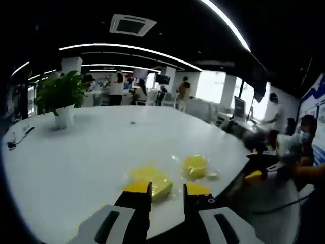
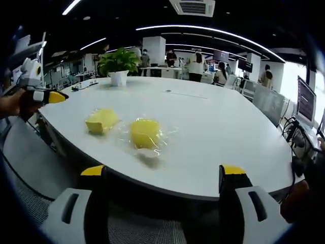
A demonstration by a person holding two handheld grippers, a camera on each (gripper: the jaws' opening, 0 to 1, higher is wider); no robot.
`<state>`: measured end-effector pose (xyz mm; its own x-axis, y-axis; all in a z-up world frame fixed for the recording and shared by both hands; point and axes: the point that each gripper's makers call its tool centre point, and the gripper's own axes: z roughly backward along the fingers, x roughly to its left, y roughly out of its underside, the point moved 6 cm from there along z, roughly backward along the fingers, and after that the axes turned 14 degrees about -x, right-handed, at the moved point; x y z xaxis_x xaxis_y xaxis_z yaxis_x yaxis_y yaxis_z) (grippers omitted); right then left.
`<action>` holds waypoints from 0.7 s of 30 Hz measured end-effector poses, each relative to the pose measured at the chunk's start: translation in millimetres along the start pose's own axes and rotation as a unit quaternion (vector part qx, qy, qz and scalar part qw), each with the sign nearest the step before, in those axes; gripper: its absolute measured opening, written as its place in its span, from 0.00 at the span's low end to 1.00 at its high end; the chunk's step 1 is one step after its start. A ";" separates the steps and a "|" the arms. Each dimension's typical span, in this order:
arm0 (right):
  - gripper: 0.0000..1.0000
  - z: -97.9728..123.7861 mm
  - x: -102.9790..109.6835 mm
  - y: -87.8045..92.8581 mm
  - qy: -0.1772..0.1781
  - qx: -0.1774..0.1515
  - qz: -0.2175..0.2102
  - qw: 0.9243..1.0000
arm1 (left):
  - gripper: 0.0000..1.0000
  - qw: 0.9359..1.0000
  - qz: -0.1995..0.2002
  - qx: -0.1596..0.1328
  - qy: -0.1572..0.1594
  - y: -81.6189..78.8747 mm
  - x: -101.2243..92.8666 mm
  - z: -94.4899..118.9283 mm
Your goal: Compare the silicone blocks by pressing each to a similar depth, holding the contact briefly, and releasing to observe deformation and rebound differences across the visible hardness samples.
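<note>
Two yellow blocks lie near the white surface's (image 2: 213, 137) edge: a flat one (image 2: 101, 121) and a rounder one (image 2: 145, 133) on clear film. The left claw (image 1: 167, 189) hangs narrowly parted just before the flat block (image 1: 152, 182), empty. The right claw (image 2: 165, 175) gapes wide off the edge, empty.

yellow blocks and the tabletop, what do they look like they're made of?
Yellow blocks: matte, opaque, soft-edged, consistent with silicone or foam; the look alone leaves it open. A clear glossy film, likely plastic wrap, glints around the rounder one. Tabletop: smooth white semi-gloss, probably laminate, given the soft ceiling-light reflections.
</note>
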<state>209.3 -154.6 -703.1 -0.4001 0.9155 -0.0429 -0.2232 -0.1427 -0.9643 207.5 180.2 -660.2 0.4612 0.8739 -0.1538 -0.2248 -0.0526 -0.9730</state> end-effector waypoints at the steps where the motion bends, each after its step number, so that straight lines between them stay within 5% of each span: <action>1: 0.85 -0.1 0.2 0.1 -0.001 0.000 0.001 1.000 | 0.25 1.000 -0.004 0.004 -0.001 1.1 -0.9 2.2; 6: 0.85 0.1 0.8 0.4 -0.004 0.000 0.001 1.000 | 0.32 0.999 -0.028 -0.006 -0.023 7.3 -0.8 16.3; 15: 0.87 0.1 0.9 0.6 -0.004 -0.001 0.000 1.000 | 0.80 0.999 -0.021 -0.008 -0.044 26.8 1.7 22.9; 21: 0.92 0.0 2.7 1.1 -0.011 -0.002 -0.001 1.000 | 0.91 0.998 -0.007 -0.013 -0.068 34.0 7.5 24.1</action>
<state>208.0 -152.4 -704.2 -0.4196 0.9071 -0.0347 -0.2214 -0.1394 -0.9652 182.6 196.7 -690.3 0.3425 0.9322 -0.1169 -0.1952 -0.0511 -0.9794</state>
